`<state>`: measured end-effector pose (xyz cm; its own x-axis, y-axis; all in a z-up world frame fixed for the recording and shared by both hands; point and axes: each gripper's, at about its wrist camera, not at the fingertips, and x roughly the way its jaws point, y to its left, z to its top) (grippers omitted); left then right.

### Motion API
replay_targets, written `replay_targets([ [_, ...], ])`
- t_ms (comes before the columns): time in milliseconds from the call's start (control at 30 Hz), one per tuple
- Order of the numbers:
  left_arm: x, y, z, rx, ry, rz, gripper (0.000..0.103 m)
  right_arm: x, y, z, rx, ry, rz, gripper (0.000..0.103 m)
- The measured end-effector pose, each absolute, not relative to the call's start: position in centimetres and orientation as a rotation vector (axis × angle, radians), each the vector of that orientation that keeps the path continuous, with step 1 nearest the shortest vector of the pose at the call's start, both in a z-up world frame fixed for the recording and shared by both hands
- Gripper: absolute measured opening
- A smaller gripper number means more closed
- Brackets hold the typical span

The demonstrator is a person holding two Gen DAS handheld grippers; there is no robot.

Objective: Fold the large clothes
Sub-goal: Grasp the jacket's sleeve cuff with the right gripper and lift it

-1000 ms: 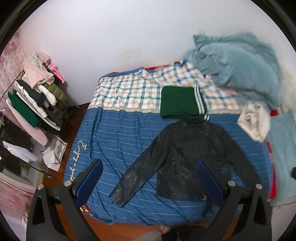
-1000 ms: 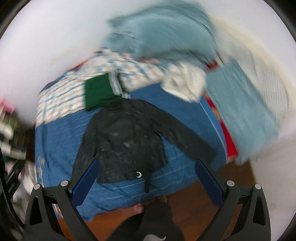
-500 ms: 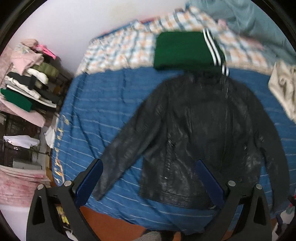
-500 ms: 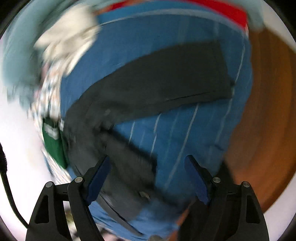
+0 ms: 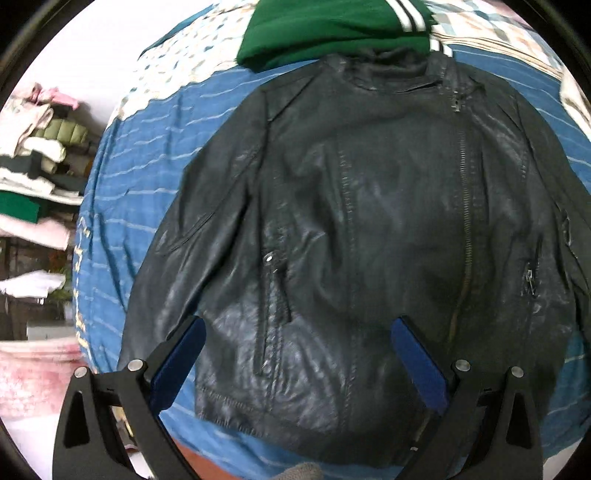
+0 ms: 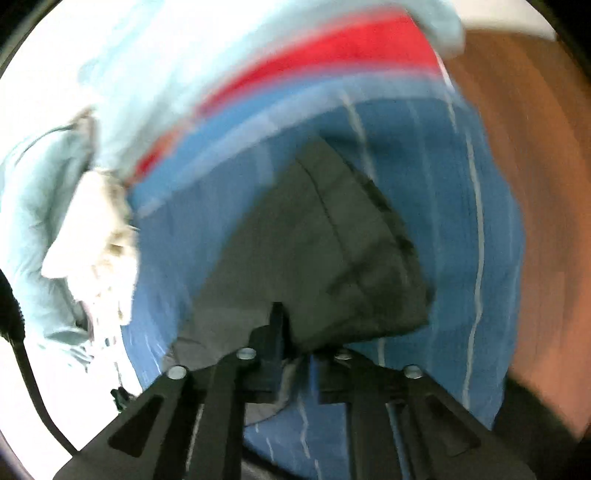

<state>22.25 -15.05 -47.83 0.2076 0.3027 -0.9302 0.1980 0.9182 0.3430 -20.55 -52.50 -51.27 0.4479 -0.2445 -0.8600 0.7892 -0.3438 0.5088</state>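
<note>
A black leather jacket (image 5: 369, 221) lies flat, front up, on the blue striped bedspread (image 5: 140, 177), collar at the far side. My left gripper (image 5: 295, 354) is open and hovers over the jacket's lower hem, holding nothing. In the blurred right wrist view, my right gripper (image 6: 295, 343) is shut on the jacket's sleeve (image 6: 325, 251) near its cuff end, at the bed's right side.
A folded green garment with white stripes (image 5: 332, 29) lies just beyond the collar. Stacked clothes on a rack (image 5: 33, 155) stand left of the bed. A cream garment (image 6: 96, 236), pale blue bedding (image 6: 44, 184) and wooden floor (image 6: 535, 147) show in the right wrist view.
My left gripper moved down and in over the jacket's body, still open. My right gripper swung to the jacket's right sleeve and closed on it.
</note>
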Motion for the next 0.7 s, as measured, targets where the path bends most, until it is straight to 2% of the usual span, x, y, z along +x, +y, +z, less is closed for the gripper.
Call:
replay_targets([
  [100,22.3,-15.6,-48.6,0.445,1.332,0.037,0.103,-20.1,-54.1,-53.1,1.565,0.545,-1.068,0.012],
  [133,22.5,-15.9,-49.1,0.451,1.329,0.03,0.103,-20.1,-54.5,-53.8,1.581,0.547,-1.051,0.019],
  [167,22.6,-15.9,-49.9,0.458,1.331,0.025,0.103,-20.5,-54.3,-55.1,1.608,0.538,-1.03,0.036],
  [200,22.7,-15.8,-50.5,0.453,1.339,0.023,0.103,-21.0,-54.4,-56.5,1.649,0.495,-1.005,0.042],
  [300,23.1,-15.5,-51.9,0.428,1.355,0.026,0.103,-21.9,-54.3,-57.8,1.683,0.378,-0.986,0.045],
  [400,23.3,-15.1,-52.8,0.423,1.359,0.028,0.103,-22.2,-54.2,-58.3,1.722,0.24,-0.996,0.056],
  [500,23.8,-14.5,-53.3,0.41,1.359,0.032,0.103,-21.9,-55.0,-58.3,1.712,0.185,-1.015,0.059],
  [533,24.0,-14.4,-53.3,0.41,1.356,0.033,0.103,-21.3,-55.3,-58.0,1.69,0.182,-1.034,0.051],
  [567,24.1,-14.2,-53.3,0.408,1.352,0.034,0.103,-20.9,-55.7,-57.5,1.661,0.193,-1.043,0.014],
  [600,24.3,-14.0,-53.1,0.403,1.345,0.034,0.103,-20.9,-55.7,-56.8,1.645,0.197,-1.037,0.009],
  [700,24.6,-13.0,-52.1,0.388,1.325,0.039,0.103,-18.3,-56.2,-52.1,1.537,0.225,-1.031,0.007],
])
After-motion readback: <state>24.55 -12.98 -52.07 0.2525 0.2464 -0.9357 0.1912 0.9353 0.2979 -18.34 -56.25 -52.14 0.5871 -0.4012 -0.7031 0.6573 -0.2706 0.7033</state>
